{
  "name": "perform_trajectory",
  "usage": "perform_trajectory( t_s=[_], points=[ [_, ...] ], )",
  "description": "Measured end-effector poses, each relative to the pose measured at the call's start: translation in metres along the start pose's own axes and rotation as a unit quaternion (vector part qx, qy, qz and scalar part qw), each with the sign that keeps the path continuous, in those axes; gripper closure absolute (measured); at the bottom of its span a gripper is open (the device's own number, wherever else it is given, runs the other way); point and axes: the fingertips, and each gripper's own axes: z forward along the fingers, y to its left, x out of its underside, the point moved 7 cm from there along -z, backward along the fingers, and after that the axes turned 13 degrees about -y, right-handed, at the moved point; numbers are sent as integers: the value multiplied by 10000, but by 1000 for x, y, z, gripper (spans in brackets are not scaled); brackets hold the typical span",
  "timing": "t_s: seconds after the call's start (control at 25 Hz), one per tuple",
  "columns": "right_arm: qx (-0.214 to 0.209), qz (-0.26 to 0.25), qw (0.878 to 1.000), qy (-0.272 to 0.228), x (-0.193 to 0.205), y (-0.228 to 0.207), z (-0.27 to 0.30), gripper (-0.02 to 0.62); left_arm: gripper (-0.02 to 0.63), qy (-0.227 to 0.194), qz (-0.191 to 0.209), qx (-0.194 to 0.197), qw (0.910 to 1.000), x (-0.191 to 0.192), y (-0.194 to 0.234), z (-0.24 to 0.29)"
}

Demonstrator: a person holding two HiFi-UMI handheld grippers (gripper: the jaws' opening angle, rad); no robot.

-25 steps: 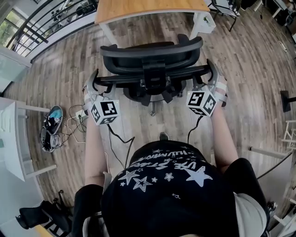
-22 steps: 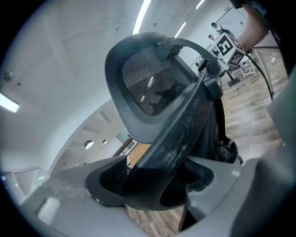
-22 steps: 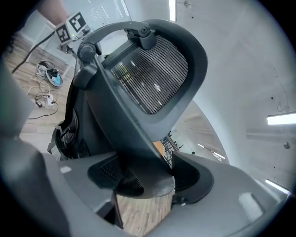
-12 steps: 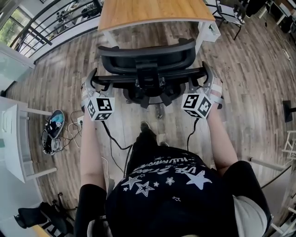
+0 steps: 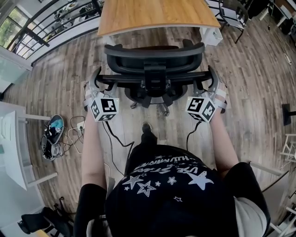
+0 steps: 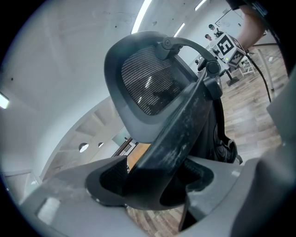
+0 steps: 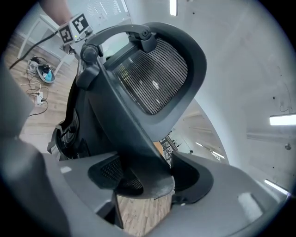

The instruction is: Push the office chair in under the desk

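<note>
**Asker:** Where does the chair stand, and what holds it?

**Describer:** Starting at the left, the left gripper [image 5: 95,81] has its jaws closed around the left armrest [image 6: 185,125], and the dark bar fills the gap between the pads. In the middle, the office chair [image 5: 155,58] stands on the wood floor [image 5: 249,69] with its back toward the person. It is just short of the near edge of the desk [image 5: 157,14], and the backrest hides the seat. At the right, the right gripper [image 5: 213,81] clamps the tip of the right armrest [image 7: 120,125], its jaws set wide around the broad bar.

**Asker:** How will it handle?

**Describer:** It is probably heavy, but should roll easily on its casters [image 5: 164,109]. The frame looks stiff, and the hard plastic armrests look somewhat slick. The seat likely swivels, so even pressure on both armrests should keep the chair straight between the desk legs [image 5: 210,33].
</note>
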Motion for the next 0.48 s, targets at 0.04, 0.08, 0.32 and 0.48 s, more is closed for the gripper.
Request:
perform_trajectory(
  t_s=[0.04, 0.08, 0.32, 0.48],
  points=[
    [-4, 2, 10000, 55, 1, -4, 11, 291, 264, -10, 2, 27, 10000, 0, 4, 12],
    [4, 2, 10000, 89, 3, -7, 20, 291, 264, -28, 7, 49, 10000, 0, 8, 22],
    [104, 24, 9999, 123, 11, -4, 41, 291, 264, -157, 72, 8, 9999, 10, 8, 47],
    [205, 46, 9995, 234, 18, 3, 49, 290, 264, -295, 130, 50, 9995, 17, 6, 56]
  ],
)
